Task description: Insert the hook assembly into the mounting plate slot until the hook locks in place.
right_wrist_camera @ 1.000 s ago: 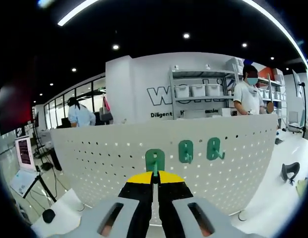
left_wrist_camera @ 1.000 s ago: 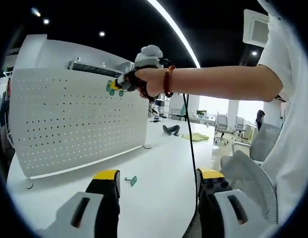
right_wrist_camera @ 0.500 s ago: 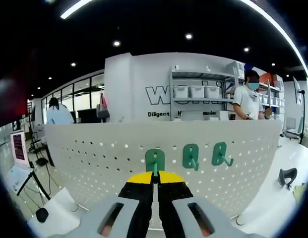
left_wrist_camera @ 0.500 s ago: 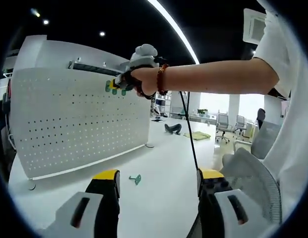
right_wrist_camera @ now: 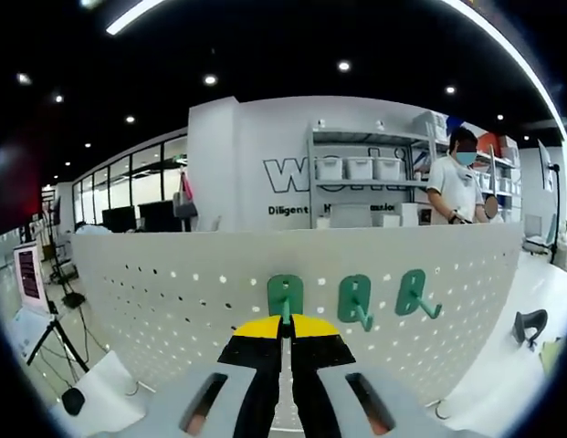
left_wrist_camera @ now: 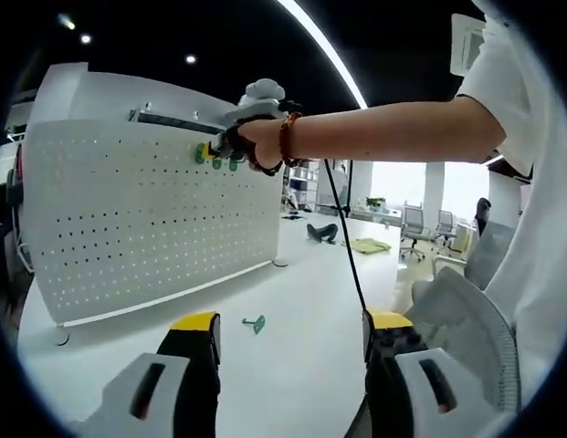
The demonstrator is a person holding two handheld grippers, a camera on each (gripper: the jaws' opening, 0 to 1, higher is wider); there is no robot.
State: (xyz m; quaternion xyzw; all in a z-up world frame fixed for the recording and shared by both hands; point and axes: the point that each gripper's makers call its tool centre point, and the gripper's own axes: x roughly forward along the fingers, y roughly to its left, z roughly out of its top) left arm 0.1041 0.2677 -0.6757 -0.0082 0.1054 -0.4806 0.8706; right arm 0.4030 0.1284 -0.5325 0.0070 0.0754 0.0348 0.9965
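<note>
right gripper (right_wrist_camera: 285, 321) jaws clamped on green plastic hook (right_wrist_camera: 285, 296) at white perforated pegboard (right_wrist_camera: 173, 292) | push straight, level, until seated | left gripper (left_wrist_camera: 288, 333) jaws apart over white desk (left_wrist_camera: 301, 301)

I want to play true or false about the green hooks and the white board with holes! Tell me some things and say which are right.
1. The right hand-held gripper is shut on a green hook at the pegboard. True.
2. Two more green hooks sit on the pegboard beside it. True.
3. The left hand-held gripper is squeezing a hook. False: its jaws stand open with nothing between them.
4. A spare green hook lies on the white table. True.
5. The pegboard lies flat on the table. False: it stands upright.
</note>
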